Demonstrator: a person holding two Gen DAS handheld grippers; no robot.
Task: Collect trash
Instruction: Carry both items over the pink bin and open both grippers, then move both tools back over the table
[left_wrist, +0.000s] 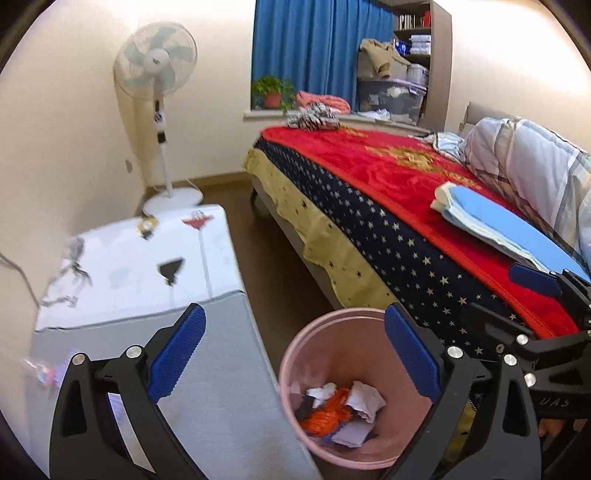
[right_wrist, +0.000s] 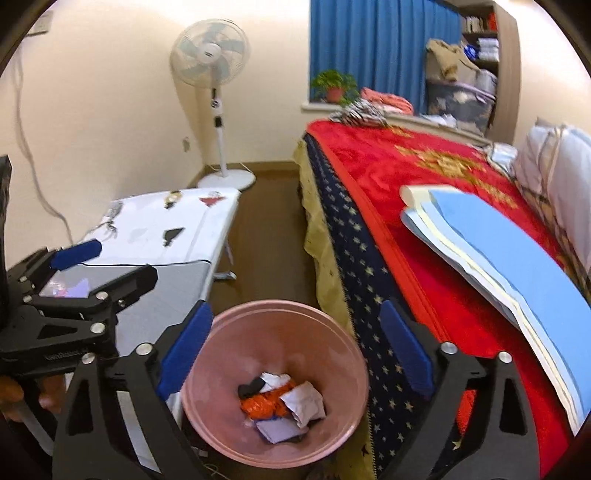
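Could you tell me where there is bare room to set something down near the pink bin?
Free: the grey near end of the table beside the pink bin, and the red blanket between the folded blue bedding and the bed's foot. The floor strip between table and bed is clear for passing. Crowded: the bin's bottom, littered with trash.

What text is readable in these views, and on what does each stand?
"UAS": pale letters on the body of the black right gripper.
Pale print on the body of the black left gripper: blurred, unreadable.
Hub label of the white pedestal fan: blurred.
Spines on the wooden bookshelf: too small.
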